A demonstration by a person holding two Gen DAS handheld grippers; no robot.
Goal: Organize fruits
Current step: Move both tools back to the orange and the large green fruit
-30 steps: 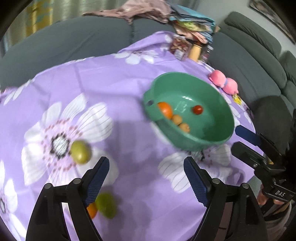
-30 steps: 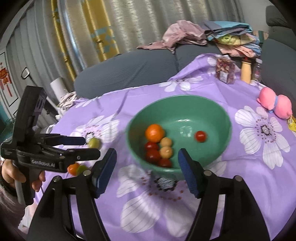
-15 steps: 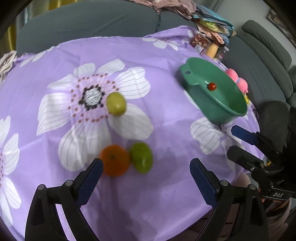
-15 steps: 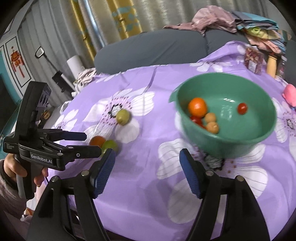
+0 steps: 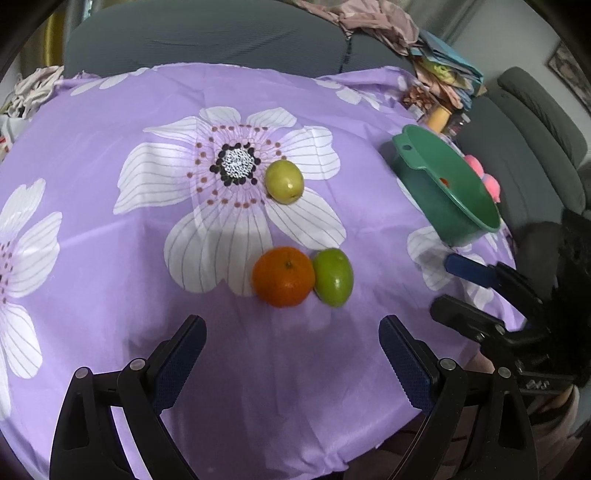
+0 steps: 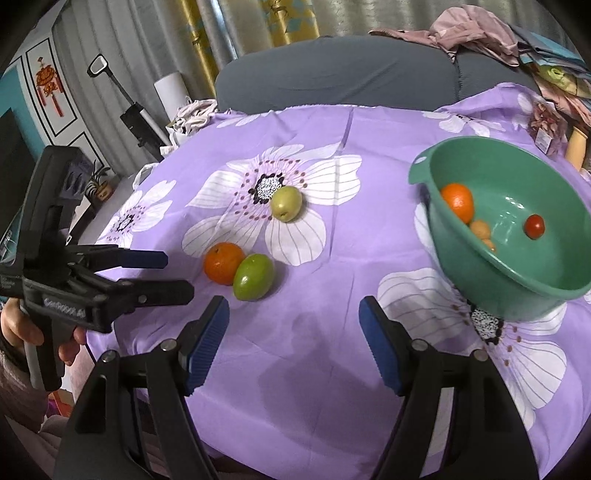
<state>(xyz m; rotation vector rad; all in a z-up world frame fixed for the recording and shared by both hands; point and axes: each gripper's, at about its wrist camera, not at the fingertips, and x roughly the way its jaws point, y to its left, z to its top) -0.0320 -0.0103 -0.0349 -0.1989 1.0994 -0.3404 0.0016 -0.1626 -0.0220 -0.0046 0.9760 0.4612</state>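
- Purple cloth with big white flowers (image 5: 110, 122) covered the table, and both tools hung over its near edge.
- Nearest in the left wrist view, the left hand-held gripper (image 5: 291, 363) stood with its blue pads wide apart and nothing between them.
- Just beyond it, at twelve o'clock from its gap, an orange (image 5: 283, 277) and a bright green fruit (image 5: 333, 277) lay touching on the cloth, the green one at three o'clock of the orange.
- Farther along the same line, a yellow-green fruit (image 5: 284, 181) sat alone on a printed flower, well apart from the pair.
- In the right wrist view, the right hand-held gripper (image 6: 294, 343) was also apart and empty, with bare cloth between its pads.
- At about nine o'clock in that view a person's hand (image 6: 22, 332) gripped the handle of the left tool.
- At about two o'clock from the right tool's gap stood a green bowl (image 6: 476, 280), holding another orange (image 6: 458, 202), a small red fruit (image 6: 534, 226) and some small tan fruits (image 6: 480, 229).
- Beyond the table, a grey sofa (image 6: 332, 74) carried a heap of clothes (image 6: 476, 29) at one o'clock.
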